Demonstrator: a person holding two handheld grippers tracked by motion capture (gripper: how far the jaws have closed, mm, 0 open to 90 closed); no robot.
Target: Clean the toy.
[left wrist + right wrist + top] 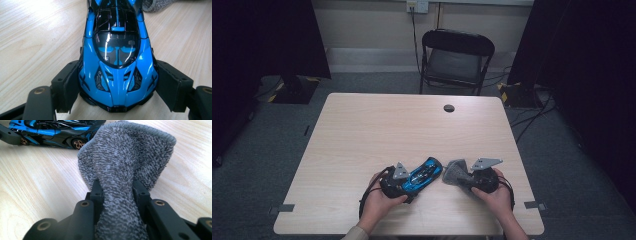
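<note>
Here, the work sits near the front edge of the wooden table (362, 130), on the person's side; the far half of the tabletop, up to the round cable hole (449, 108), lies bare, and a folding chair (456, 57) stands beyond the far edge. The left gripper (117, 82) clasps a blue and black toy car (117, 50) across its nose, one black pad pressed against each flank, the car resting on the wood and pointing away along the jaws. The right gripper (117, 190) is clenched on a grey terry cloth (125, 157), which bunches between the jaws and fans out above them. In the high view the car (424, 174) lies aslant between the two hands, its far end just beside the cloth (454, 172); whether they touch cannot be told. The car's far end is cut off at the top of the left gripper view, and its wheels are hidden there by the body. In the right gripper view the car's side and one gold-spoked wheel (78, 143) show at the upper left. No containers stand on the table.
</note>
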